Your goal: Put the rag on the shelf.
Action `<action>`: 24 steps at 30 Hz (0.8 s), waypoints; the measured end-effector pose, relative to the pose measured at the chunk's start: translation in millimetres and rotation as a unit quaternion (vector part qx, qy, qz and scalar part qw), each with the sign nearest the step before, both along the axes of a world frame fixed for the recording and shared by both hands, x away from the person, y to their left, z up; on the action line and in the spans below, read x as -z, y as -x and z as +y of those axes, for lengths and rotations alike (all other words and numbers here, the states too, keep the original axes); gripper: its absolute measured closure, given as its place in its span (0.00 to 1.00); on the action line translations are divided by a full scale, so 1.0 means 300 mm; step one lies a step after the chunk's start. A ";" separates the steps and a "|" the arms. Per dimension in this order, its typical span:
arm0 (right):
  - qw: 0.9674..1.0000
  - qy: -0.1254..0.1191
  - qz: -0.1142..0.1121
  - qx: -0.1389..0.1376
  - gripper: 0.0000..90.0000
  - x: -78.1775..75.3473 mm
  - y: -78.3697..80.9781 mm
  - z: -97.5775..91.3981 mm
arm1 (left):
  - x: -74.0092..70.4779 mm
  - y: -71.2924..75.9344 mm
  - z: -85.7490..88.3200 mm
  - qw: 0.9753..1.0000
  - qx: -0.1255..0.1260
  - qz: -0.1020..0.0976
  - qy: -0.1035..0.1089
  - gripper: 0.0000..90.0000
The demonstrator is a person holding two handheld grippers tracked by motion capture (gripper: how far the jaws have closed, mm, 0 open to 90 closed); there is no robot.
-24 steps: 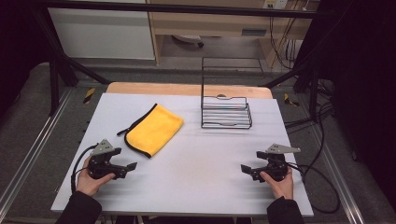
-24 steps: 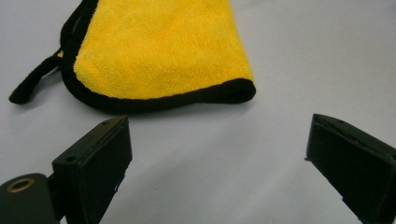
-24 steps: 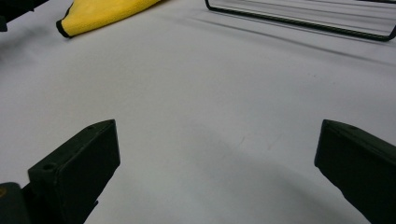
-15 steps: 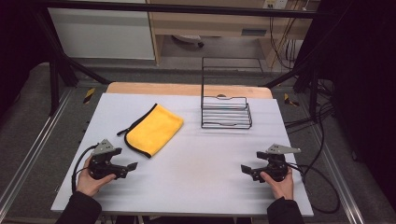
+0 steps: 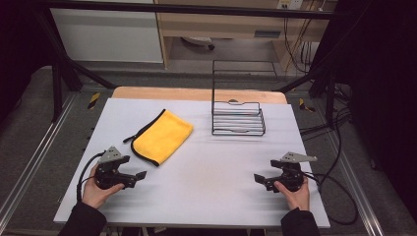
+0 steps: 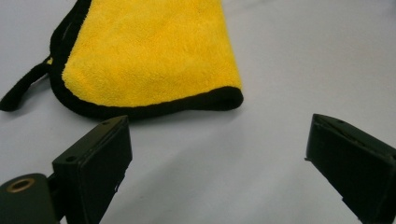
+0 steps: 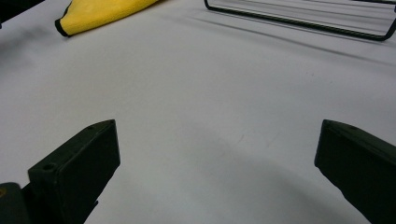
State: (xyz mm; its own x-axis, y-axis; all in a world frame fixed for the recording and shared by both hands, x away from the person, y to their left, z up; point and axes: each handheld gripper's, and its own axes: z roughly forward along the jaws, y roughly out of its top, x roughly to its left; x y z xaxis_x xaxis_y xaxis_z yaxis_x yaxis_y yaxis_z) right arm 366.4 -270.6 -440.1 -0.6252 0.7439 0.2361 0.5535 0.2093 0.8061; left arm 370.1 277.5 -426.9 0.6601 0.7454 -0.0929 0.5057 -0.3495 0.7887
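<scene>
In the high view the left hand-held gripper rests low at the lower left of the frame, held in the person's left hand, with its jaws pointing toward the middle of the white surface. Its jaws stand wide apart with nothing between them, which the left gripper view confirms: the two black jaws rise from the bottom corners with bare surface between, and the yellow cloth lies just beyond them in the upper left of that picture. The right hand-held gripper sits at the lower right of the high view in the person's right hand, its jaws turned toward the frame's centre; it too is released, jaws spread and empty, as the right gripper view shows. The yellow cloth lies folded flat on the surface left of centre in the high view, edged in black, with a short black loop trailing from its left edge; it is near the left hand-held gripper but apart from it, and well apart from the right one. A black wire rack stands on the surface at the upper middle of the frame, to the right of the cloth and clear of it. In the right gripper view a tip of the cloth shows at the upper left and the rack's lower wire at the upper right.
</scene>
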 end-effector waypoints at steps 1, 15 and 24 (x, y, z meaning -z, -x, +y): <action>1.000 0.001 0.000 0.000 0.01 0.000 0.000 0.000 | -0.002 -0.001 -0.004 1.000 0.000 0.001 0.000 0.08; 1.000 0.005 0.001 0.001 0.01 0.000 0.000 0.003 | -0.048 -0.023 -0.069 1.000 -0.002 0.002 -0.028 0.13; 1.000 0.006 0.002 0.002 0.01 0.001 0.000 0.005 | -0.064 -0.071 -0.132 0.999 -0.010 0.004 -0.050 0.18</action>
State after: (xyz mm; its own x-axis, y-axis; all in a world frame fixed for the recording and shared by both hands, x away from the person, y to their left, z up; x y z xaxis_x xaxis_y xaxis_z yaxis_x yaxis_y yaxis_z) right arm 366.4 -269.1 -440.3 -0.6220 0.7489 0.2288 0.5571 0.2180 0.8013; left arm 391.5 237.8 -407.7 0.6450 0.7639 -0.0221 0.5193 -0.4169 0.7460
